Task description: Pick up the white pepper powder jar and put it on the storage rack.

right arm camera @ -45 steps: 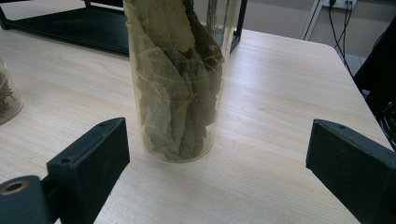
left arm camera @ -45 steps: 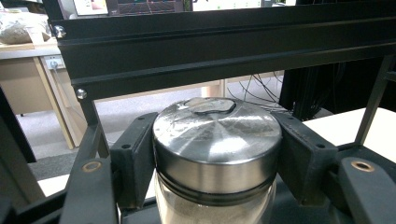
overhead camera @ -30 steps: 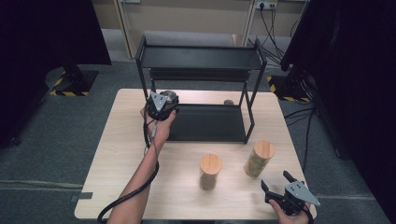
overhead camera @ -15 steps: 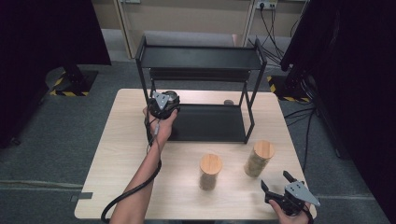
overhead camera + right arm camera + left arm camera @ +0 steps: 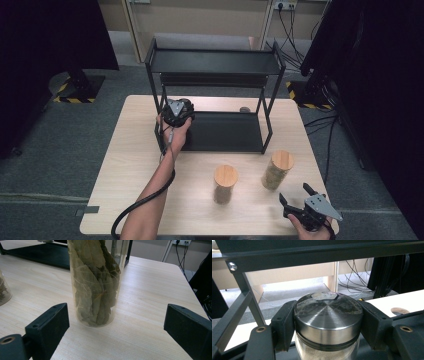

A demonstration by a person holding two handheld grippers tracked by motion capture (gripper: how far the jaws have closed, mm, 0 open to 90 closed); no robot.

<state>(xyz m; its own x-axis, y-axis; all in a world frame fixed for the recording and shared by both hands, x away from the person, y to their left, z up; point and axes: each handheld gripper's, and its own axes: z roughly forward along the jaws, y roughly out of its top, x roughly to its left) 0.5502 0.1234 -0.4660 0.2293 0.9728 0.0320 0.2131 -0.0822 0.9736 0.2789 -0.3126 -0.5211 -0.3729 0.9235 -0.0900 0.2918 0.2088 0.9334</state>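
My left gripper is shut on a glass jar with a brushed metal lid, its pads clamped on the lid's sides. It holds the jar at the left front corner of the black two-shelf rack, just over the lower shelf and under the top one. My right gripper rests near the table's front right edge, open and holding nothing. Right in front of its wide jaws stands a tall glass jar of dried leaves with a wooden lid.
A shorter wooden-lidded jar stands left of the tall one, at the left edge of the right gripper view. A round cable hole sits in the table behind the rack. Rack posts flank the left gripper.
My left gripper has shifted slightly to the right and a little lower with the metal-lidded jar. The right gripper and both wooden-lidded jars have stayed put.
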